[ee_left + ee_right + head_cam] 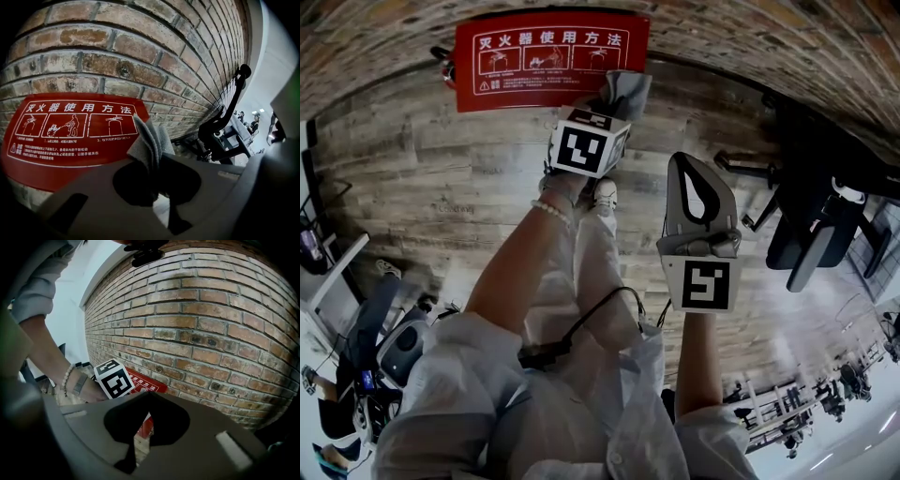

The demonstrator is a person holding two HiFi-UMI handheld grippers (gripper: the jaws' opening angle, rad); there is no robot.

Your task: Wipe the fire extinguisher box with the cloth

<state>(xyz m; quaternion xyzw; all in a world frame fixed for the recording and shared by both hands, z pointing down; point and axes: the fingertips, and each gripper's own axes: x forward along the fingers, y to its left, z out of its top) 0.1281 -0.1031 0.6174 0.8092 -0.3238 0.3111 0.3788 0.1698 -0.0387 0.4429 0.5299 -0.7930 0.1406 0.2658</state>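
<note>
Left gripper (152,157) jaws clamped on a crumpled grey fabric cloth (149,138), which I hold at the right edge of the red fire extinguisher box (70,136) on the brick wall (140,51); can't tell if it touches. Right gripper (147,397) jaws together, empty. I judge this the wiping step. Next: press the cloth on the red face and sweep left. White heading reads 灭火器使用方法; small print unreadable.
</note>
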